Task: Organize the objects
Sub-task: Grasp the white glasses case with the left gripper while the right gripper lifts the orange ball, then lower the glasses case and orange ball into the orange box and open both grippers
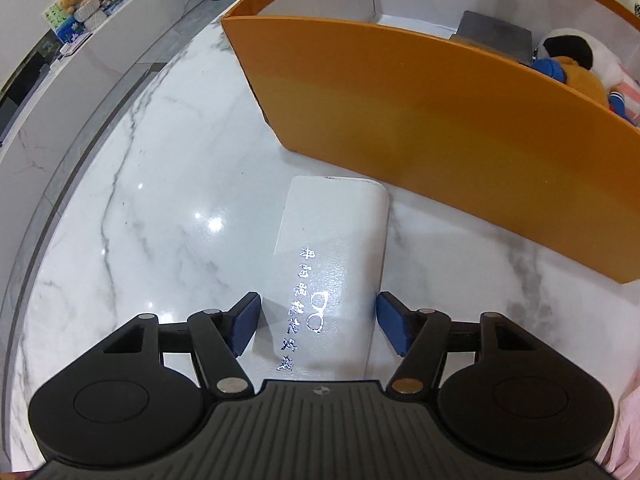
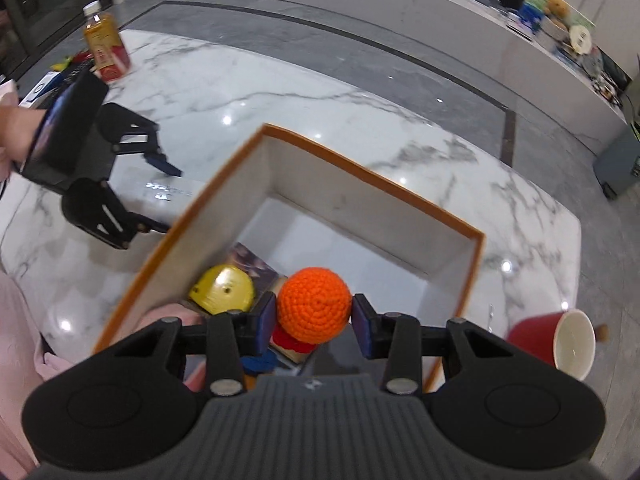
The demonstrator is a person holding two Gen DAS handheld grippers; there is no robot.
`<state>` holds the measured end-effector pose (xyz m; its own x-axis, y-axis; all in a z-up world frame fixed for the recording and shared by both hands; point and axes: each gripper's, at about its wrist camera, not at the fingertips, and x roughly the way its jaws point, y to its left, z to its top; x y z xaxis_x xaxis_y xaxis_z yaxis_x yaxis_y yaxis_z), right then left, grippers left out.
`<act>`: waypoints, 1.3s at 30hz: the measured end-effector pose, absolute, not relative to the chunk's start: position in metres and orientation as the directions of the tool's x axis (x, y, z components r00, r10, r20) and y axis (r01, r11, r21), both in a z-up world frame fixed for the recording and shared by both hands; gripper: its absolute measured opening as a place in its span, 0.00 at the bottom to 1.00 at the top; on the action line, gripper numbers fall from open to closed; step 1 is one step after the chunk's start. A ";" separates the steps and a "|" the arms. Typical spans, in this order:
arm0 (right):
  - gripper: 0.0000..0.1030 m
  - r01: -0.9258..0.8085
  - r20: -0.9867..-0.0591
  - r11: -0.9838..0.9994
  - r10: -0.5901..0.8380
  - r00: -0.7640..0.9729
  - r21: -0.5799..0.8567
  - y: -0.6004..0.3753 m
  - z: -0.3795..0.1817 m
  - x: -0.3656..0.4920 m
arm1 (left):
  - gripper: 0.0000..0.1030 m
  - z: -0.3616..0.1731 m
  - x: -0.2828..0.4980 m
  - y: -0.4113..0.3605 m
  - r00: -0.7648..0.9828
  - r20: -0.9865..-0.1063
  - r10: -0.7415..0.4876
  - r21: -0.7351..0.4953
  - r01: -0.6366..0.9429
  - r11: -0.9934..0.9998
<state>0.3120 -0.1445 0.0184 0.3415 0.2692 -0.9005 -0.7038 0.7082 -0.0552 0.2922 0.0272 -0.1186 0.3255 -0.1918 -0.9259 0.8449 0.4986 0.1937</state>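
A white glasses case [image 1: 332, 264] with silver lettering lies on the marble table beside the orange box [image 1: 420, 128]. My left gripper [image 1: 318, 320] straddles its near end, blue pads close to both sides, jaws open; it also shows in the right wrist view [image 2: 160, 196] over the case [image 2: 168, 192]. My right gripper [image 2: 314, 320] is shut on an orange crocheted ball [image 2: 314, 306] and holds it above the orange box [image 2: 472, 248]. Inside the box lie a yellow toy [image 2: 224, 294], a booklet and a plush toy [image 1: 572, 64].
A red paper cup [image 2: 560, 344] lies on its side right of the box. A tea bottle [image 2: 105, 46] stands at the far left table corner. A grey bin [image 2: 620, 160] stands on the floor. A counter with clutter [image 1: 88, 4] runs behind.
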 end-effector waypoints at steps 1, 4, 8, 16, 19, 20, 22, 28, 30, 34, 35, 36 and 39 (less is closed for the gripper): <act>0.42 -0.699 -0.900 0.713 0.267 0.344 -0.056 -0.147 0.019 0.313 | 0.72 -0.119 0.289 0.026 0.339 -0.923 -0.185 0.211 0.845 0.492; 0.42 -0.696 -0.904 0.716 0.262 0.338 -0.052 -0.153 0.021 0.320 | 0.71 -0.119 0.279 0.022 0.380 -0.912 -0.156 0.268 0.837 0.477; 0.42 -0.704 -0.911 0.708 0.250 0.328 -0.059 -0.158 0.019 0.325 | 0.70 -0.114 0.271 0.021 0.422 -0.898 -0.123 0.316 0.814 0.487; 0.42 -0.714 -0.907 0.699 0.266 0.328 -0.053 -0.172 0.020 0.316 | 0.70 -0.079 0.255 0.021 0.508 -0.854 -0.114 0.398 0.778 0.486; 0.42 -0.723 -0.907 0.688 0.265 0.326 -0.059 -0.174 0.021 0.311 | 0.70 -0.056 0.252 0.017 0.542 -0.832 -0.119 0.426 0.761 0.489; 0.42 -0.725 -0.905 0.686 0.267 0.332 -0.063 -0.175 0.023 0.310 | 0.70 -0.048 0.251 0.015 0.554 -0.823 -0.122 0.437 0.757 0.485; 0.42 -0.728 -0.897 0.683 0.280 0.342 -0.064 -0.178 0.029 0.306 | 0.70 -0.033 0.250 0.007 0.577 -0.806 -0.131 0.465 0.754 0.465; 0.42 -0.764 -0.874 0.639 0.319 0.367 -0.087 -0.188 0.046 0.292 | 0.70 0.021 0.234 -0.043 0.599 -0.771 -0.216 0.505 0.782 0.365; 0.42 -0.772 -0.870 0.628 0.321 0.374 -0.100 -0.191 0.047 0.289 | 0.70 0.029 0.233 -0.065 0.599 -0.764 -0.241 0.516 0.791 0.328; 0.42 -0.773 -0.859 0.627 0.341 0.382 -0.095 -0.200 0.049 0.287 | 0.70 0.026 0.233 -0.106 0.573 -0.771 -0.277 0.515 0.817 0.259; 0.42 -0.772 -0.858 0.629 0.342 0.384 -0.095 -0.203 0.048 0.287 | 0.70 0.022 0.234 -0.115 0.563 -0.777 -0.282 0.509 0.825 0.246; 0.42 -0.772 -0.857 0.628 0.343 0.385 -0.095 -0.205 0.046 0.286 | 0.70 0.015 0.236 -0.122 0.554 -0.782 -0.285 0.506 0.832 0.230; 0.42 -0.777 -0.851 0.621 0.353 0.389 -0.098 -0.210 0.040 0.285 | 0.70 -0.007 0.241 -0.142 0.531 -0.801 -0.275 0.502 0.847 0.173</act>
<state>0.2849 -0.2096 0.0400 0.3892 0.3528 -0.8509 -0.7773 0.6214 -0.0979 0.2407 -0.1420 -0.0066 0.5314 -0.2747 -0.8014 0.8471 0.1730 0.5025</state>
